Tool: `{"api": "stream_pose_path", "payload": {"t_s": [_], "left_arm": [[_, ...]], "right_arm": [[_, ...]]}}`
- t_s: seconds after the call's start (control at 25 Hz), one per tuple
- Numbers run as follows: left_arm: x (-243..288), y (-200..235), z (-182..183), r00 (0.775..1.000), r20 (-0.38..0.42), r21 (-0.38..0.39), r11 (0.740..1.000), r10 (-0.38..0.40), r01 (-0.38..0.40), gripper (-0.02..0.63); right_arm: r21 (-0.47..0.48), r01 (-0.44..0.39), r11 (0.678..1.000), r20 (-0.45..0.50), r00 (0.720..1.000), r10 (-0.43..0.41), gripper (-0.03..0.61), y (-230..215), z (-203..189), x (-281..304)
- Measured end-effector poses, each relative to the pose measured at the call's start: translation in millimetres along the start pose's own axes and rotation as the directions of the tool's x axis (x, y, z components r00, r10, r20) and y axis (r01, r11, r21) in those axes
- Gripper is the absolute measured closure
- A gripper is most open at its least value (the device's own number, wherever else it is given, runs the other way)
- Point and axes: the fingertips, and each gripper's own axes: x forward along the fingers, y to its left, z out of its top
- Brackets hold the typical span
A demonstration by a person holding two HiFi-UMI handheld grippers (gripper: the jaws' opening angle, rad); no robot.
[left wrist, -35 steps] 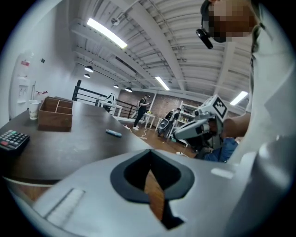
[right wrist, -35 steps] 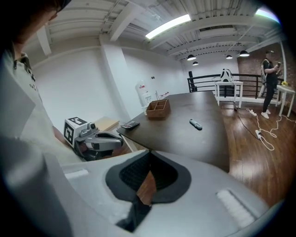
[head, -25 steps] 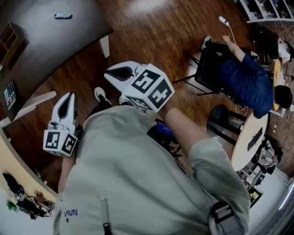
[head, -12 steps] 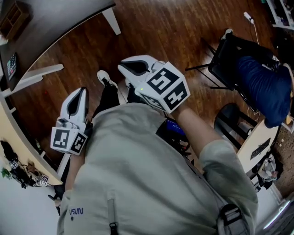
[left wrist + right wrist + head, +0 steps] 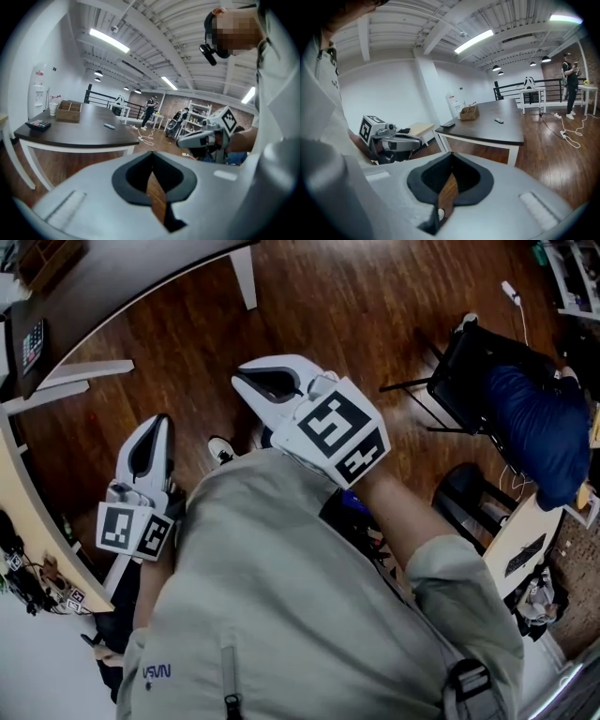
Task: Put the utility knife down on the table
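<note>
My left gripper (image 5: 159, 421) and right gripper (image 5: 237, 380) are held close in front of a person's grey shirt, above the wooden floor. Both are shut, and nothing sits between the jaws of the left gripper (image 5: 151, 159) or the right gripper (image 5: 451, 161). The dark table (image 5: 141, 268) stands well away at the upper left. A small grey oblong thing (image 5: 108, 125), perhaps the utility knife, lies alone on the table's top; the right gripper view also shows this grey thing (image 5: 499, 121). It is out of sight in the head view.
A calculator (image 5: 37, 124) and a wooden box (image 5: 68, 112) sit on the table's far part. A seated person in blue (image 5: 534, 418) on a black chair, a stool (image 5: 464, 493) and a round table (image 5: 511, 531) are at the right. A beige desk (image 5: 28, 512) runs along the left.
The head view has drifted, so the dark table slid toward the upper left and the grey thing left the picture. Both grippers stayed shut and close to the body.
</note>
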Motion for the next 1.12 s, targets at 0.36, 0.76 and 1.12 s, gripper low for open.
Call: {"api": "stream_pose_path", "payload": {"t_s": [0.36,0.76,1.12], "left_arm": [[-66,9,22,0.988,0.155,0.024,0.999,0.02,-0.024,0.612],[-108,13,28,0.971,0.237,0.102,0.993,0.038,-0.064,0.612],[-94,5,34,0.971,0.239,0.101,0.994,0.023,-0.048,0.612]], "right_arm": [[-0.147,-0.005,0.989,0.172,0.985,0.03,0.577,96,44,7],[-0.17,0.067,0.983,0.299,0.954,-0.014,0.58,134,57,14],[-0.202,0.045,0.978,0.297,0.955,0.018,0.58,144,52,18]]}}
